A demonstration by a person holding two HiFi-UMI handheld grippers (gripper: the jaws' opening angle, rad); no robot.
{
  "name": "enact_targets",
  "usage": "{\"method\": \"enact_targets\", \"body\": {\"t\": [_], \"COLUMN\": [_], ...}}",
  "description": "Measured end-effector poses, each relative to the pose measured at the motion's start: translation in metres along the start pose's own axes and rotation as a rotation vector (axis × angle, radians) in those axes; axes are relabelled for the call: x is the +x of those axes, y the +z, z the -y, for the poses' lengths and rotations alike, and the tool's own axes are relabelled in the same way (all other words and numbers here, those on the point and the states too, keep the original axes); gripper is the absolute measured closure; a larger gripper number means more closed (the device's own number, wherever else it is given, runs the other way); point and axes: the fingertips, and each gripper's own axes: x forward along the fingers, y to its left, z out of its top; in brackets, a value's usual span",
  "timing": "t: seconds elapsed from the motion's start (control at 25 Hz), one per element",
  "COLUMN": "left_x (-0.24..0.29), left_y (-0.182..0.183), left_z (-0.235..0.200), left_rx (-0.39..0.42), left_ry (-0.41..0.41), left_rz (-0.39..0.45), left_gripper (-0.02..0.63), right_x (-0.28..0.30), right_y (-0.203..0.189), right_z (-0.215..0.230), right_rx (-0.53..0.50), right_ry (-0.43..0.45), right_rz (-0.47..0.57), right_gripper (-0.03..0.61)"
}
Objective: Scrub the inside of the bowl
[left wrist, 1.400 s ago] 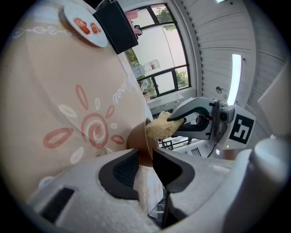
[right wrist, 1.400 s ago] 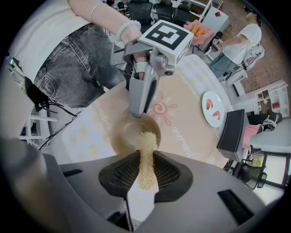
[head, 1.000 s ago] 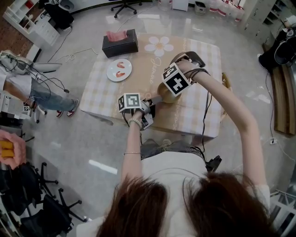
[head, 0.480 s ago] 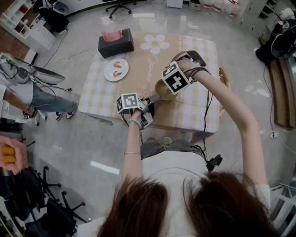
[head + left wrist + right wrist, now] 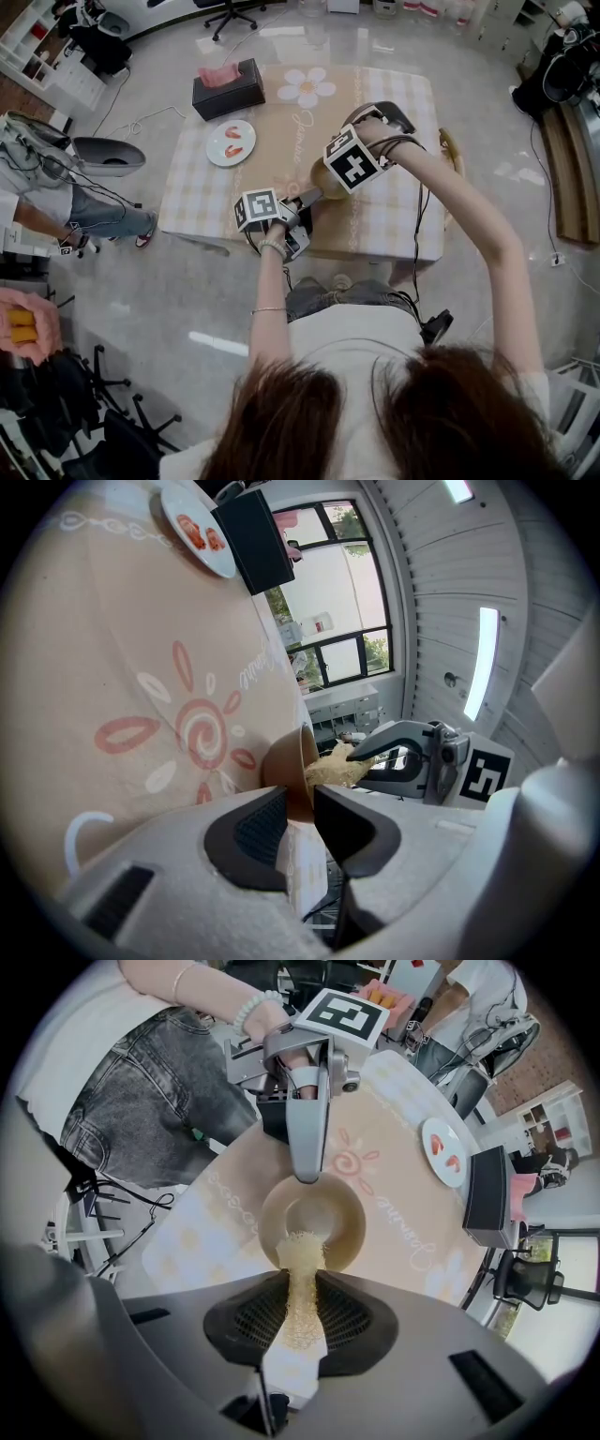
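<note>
A tan bowl [image 5: 325, 181] stands near the front of the checked table [image 5: 206, 187]. In the right gripper view the bowl [image 5: 337, 1218] shows its hollow inside. My left gripper [image 5: 306, 199] lies nearly level and is shut on the bowl's near rim; in the left gripper view the brown rim [image 5: 284, 766] sits between the pads of this gripper [image 5: 300, 803]. My right gripper [image 5: 302, 1288] points straight down over the bowl, shut on a yellow mesh scrubber [image 5: 300, 1251]. The scrubber's lower end rests against the inside wall. In the head view the marker cube [image 5: 352, 159] hides most of the bowl.
On the table's far left lie a white plate [image 5: 230, 142] with red food and a black tissue box [image 5: 225, 86]. A seated person [image 5: 66, 206] and cables are on the floor to the left. Office chairs [image 5: 103, 412] stand at the lower left.
The table sits slightly higher in the head view. Both grippers keep their places at the bowl, the left on the rim, the right holding the scrubber inside.
</note>
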Motion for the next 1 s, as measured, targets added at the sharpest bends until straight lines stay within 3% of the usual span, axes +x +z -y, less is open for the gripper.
{"method": "enact_targets", "body": {"t": [1.0], "left_x": [-0.001], "left_y": [-0.002], "left_z": [0.001], "left_rx": [-0.021], "left_ry": [-0.017], "left_rz": [0.009], "left_gripper": [0.520], "right_x": [-0.008], "right_y": [0.020], "right_z": [-0.021], "right_rx": [0.044], "right_ry": [-0.009], "right_rz": [0.020], "right_gripper": [0.500]}}
